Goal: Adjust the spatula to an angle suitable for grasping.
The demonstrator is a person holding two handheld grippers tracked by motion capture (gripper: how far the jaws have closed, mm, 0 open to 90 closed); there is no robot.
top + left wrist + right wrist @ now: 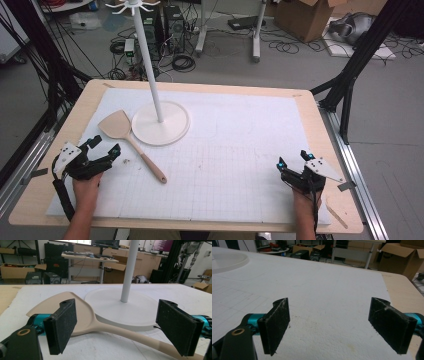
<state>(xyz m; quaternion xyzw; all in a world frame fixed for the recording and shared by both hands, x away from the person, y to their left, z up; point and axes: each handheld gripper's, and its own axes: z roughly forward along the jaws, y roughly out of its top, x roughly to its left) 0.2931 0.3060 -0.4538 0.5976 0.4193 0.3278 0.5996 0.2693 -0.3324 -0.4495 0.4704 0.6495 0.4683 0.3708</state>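
Reaching for the spatula point(82, 315) calls for care: it lies flat on the worktop point(300, 100) just ahead of the left tool point(102, 150), jaws apart and empty. Straddle the handle squarely, then close. The right tool point(292, 162) rests apart, idle.

We note a grey floor point(300, 65) strewn with coiled black cables point(182, 62). An open cardboard box point(307, 17) sits at the far right, and white table legs point(256, 35) stand nearby. Black frame struts point(357, 55) rise at both sides. Through the left gripper view we record a desk point(87, 257) and wooden cabinets point(147, 261) behind it.
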